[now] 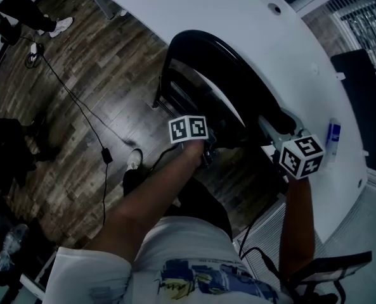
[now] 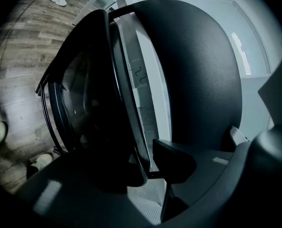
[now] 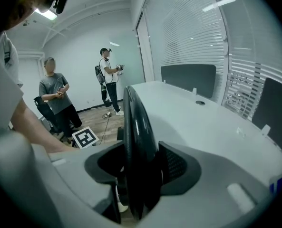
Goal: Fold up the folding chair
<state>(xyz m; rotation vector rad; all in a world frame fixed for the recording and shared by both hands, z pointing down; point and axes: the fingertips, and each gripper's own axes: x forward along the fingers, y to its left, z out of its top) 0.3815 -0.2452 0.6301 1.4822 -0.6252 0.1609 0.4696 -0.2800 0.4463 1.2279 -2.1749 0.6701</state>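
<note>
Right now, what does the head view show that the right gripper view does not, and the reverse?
Head view only: the ribbed floor panel and the person's right forearm. Right gripper view only: the ceiling lamp, and the rim of the folding chair between the jaws of the right gripper. Both: the folding chair and the white table.

the folding chair (image 2: 198, 75) has black padding with a fine leather-like grain and a dull sheen. its thin frame tube (image 2: 45, 115), at 9 o'clock of the seat, looks like glossy black metal. the table (image 1: 238, 18) is smooth matt white. the floor (image 1: 80, 75) shows wood-grain planks, faintly shiny. the right gripper (image 3: 141, 163) is matt grey plastic.
</note>
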